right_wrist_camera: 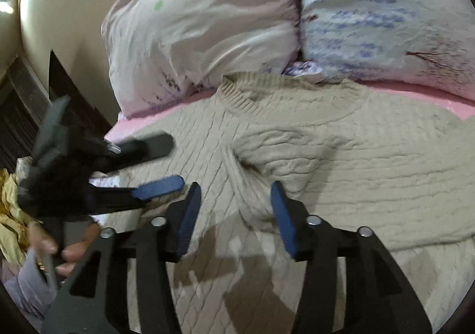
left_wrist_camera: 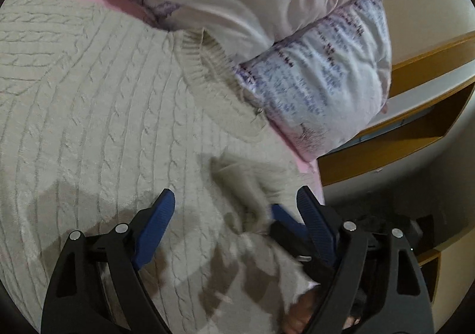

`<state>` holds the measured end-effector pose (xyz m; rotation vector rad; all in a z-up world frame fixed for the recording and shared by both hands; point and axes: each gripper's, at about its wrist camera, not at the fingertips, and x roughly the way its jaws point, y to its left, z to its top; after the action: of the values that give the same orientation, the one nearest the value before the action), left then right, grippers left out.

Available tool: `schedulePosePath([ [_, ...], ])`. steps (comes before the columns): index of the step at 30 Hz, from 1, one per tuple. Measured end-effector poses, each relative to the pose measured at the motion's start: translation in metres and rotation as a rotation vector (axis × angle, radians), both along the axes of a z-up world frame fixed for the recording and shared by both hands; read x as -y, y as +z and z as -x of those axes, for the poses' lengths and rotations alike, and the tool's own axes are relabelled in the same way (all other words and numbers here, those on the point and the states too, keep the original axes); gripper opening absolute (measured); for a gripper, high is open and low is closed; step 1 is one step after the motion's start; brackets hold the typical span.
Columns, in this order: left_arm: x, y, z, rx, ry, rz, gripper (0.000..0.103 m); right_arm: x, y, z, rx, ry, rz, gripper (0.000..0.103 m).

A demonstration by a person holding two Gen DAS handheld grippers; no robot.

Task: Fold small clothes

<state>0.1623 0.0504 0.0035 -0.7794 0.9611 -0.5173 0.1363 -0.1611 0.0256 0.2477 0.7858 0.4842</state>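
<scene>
- Beige cable-knit sweater point(right_wrist_camera: 326, 156) lies spread on a pink bed sheet point(right_wrist_camera: 142, 123), its ribbed collar point(right_wrist_camera: 237, 96) toward the pillows point(right_wrist_camera: 207, 31); a sleeve is folded across the chest.
- Right gripper point(right_wrist_camera: 236, 194) hovers over that folded sleeve, blue pads point(right_wrist_camera: 282, 215) spread apart with knit between them but not pinched; it is released.
- Left gripper point(left_wrist_camera: 236, 200) also stands wide apart above the sweater's edge, grasping nothing. From the right wrist view it appears blurred at the left, one finger blue-tipped point(right_wrist_camera: 160, 184), the other seen only as a dark bar.
- Motion blur smears the sleeve fold point(left_wrist_camera: 252, 185) near the left gripper's right finger, so its exact lie is hard to make out.
- Person's hand point(right_wrist_camera: 71, 248) shows partly, cut off by gripper frames.
- Sweater hem runs out of both views.
- Floral pillows touch the collar; their far ends are cut off.
- Wooden shelf point(left_wrist_camera: 415, 132) beside the bed is only partly seen.
</scene>
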Motion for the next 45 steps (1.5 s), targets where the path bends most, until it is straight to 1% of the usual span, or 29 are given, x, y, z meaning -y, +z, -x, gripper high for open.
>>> schedulePosePath([
  [2, 0.005, -0.002, -0.002, -0.004, -0.001, -0.03, 0.085, 0.025, 0.008, 0.009, 0.018, -0.066, -0.015, 0.052],
  [4, 0.012, -0.001, -0.005, -0.005, -0.017, -0.026, 0.085, 0.055, 0.015, 0.018, 0.044, -0.155, -0.01, 0.053],
  [5, 0.016, -0.001, -0.006, -0.003, -0.028, -0.022, 0.085, 0.065, 0.02, 0.024, 0.063, -0.163, -0.012, 0.053],
  [6, 0.022, 0.0, -0.009, -0.004, -0.031, -0.042, 0.085, 0.07, 0.023, 0.027, 0.075, -0.169, -0.003, 0.053],
  [8, 0.029, -0.002, -0.012, -0.014, -0.03, -0.069, 0.083, 0.081, 0.034, 0.04, 0.122, -0.214, 0.052, 0.054],
  [9, 0.031, -0.004, -0.014, -0.03, -0.02, -0.079, 0.082, 0.087, 0.037, 0.042, 0.136, -0.233, 0.059, 0.055],
  [11, 0.031, -0.007, -0.017, -0.043, 0.003, -0.088, 0.077, 0.106, 0.039, 0.047, 0.146, -0.284, 0.049, 0.057],
  [13, 0.03, -0.009, -0.021, -0.058, 0.028, -0.094, 0.067, 0.126, 0.037, 0.05, 0.138, -0.335, 0.033, 0.058],
  [14, 0.029, -0.01, -0.022, -0.068, 0.046, -0.093, 0.064, 0.135, 0.035, 0.051, 0.129, -0.36, 0.031, 0.058],
  [15, 0.027, -0.011, -0.023, -0.074, 0.063, -0.094, 0.056, 0.142, 0.032, 0.05, 0.118, -0.379, 0.027, 0.058],
  [16, 0.026, -0.013, -0.024, -0.073, 0.07, -0.083, 0.04, 0.144, 0.031, 0.05, 0.116, -0.389, 0.024, 0.058],
  [17, 0.025, -0.015, -0.025, -0.083, 0.068, -0.067, 0.032, 0.148, 0.028, 0.052, 0.113, -0.406, 0.027, 0.058],
  [18, 0.025, -0.019, -0.026, -0.096, 0.069, -0.064, 0.019, 0.154, 0.026, 0.055, 0.113, -0.429, 0.039, 0.058],
  [19, 0.025, -0.021, -0.026, -0.099, 0.076, -0.071, 0.01, 0.158, 0.024, 0.057, 0.114, -0.448, 0.053, 0.058],
  [22, 0.021, -0.021, -0.024, -0.073, 0.095, -0.083, 0.008, 0.173, 0.019, 0.061, 0.109, -0.525, 0.121, 0.058],
  [25, 0.01, -0.009, -0.023, -0.017, 0.124, -0.08, 0.007, 0.187, 0.011, 0.062, 0.087, -0.577, 0.209, 0.058],
  [26, 0.006, -0.004, -0.024, 0.002, 0.14, -0.085, 0.007, 0.191, 0.007, 0.063, 0.073, -0.58, 0.223, 0.056],
  [28, 0.0, 0.003, -0.025, 0.029, 0.174, -0.109, 0.007, 0.197, -0.001, 0.06, 0.037, -0.565, 0.231, 0.048],
  [29, -0.003, 0.006, -0.026, 0.036, 0.189, -0.121, 0.007, 0.198, -0.005, 0.059, 0.021, -0.552, 0.234, 0.047],
  [32, -0.013, 0.008, -0.03, 0.04, 0.226, -0.113, 0.007, 0.19, -0.015, 0.055, 0.001, -0.503, 0.262, 0.047],
  [35, -0.015, 0.007, -0.033, 0.038, 0.228, -0.131, 0.007, 0.176, -0.019, 0.049, -0.007, -0.46, 0.295, 0.047],
  [37, -0.014, 0.007, -0.033, 0.037, 0.225, -0.132, 0.007, 0.163, -0.022, 0.044, -0.007, -0.431, 0.357, 0.047],
  [39, -0.015, 0.009, -0.035, 0.045, 0.231, -0.126, 0.007, 0.157, -0.024, 0.039, -0.009, -0.42, 0.394, 0.046],
  [41, -0.019, 0.012, -0.035, 0.051, 0.245, -0.12, 0.007, 0.153, -0.027, 0.034, -0.017, -0.424, 0.419, 0.042],
  [43, -0.023, 0.015, -0.035, 0.062, 0.257, -0.131, 0.007, 0.152, -0.03, 0.028, -0.02, -0.433, 0.439, 0.026],
  [44, -0.024, 0.015, -0.034, 0.062, 0.255, -0.136, 0.007, 0.151, -0.03, 0.026, -0.012, -0.435, 0.453, 0.023],
  [45, -0.024, 0.014, -0.034, 0.059, 0.252, -0.135, 0.007, 0.151, -0.03, 0.024, -0.005, -0.438, 0.458, 0.022],
])
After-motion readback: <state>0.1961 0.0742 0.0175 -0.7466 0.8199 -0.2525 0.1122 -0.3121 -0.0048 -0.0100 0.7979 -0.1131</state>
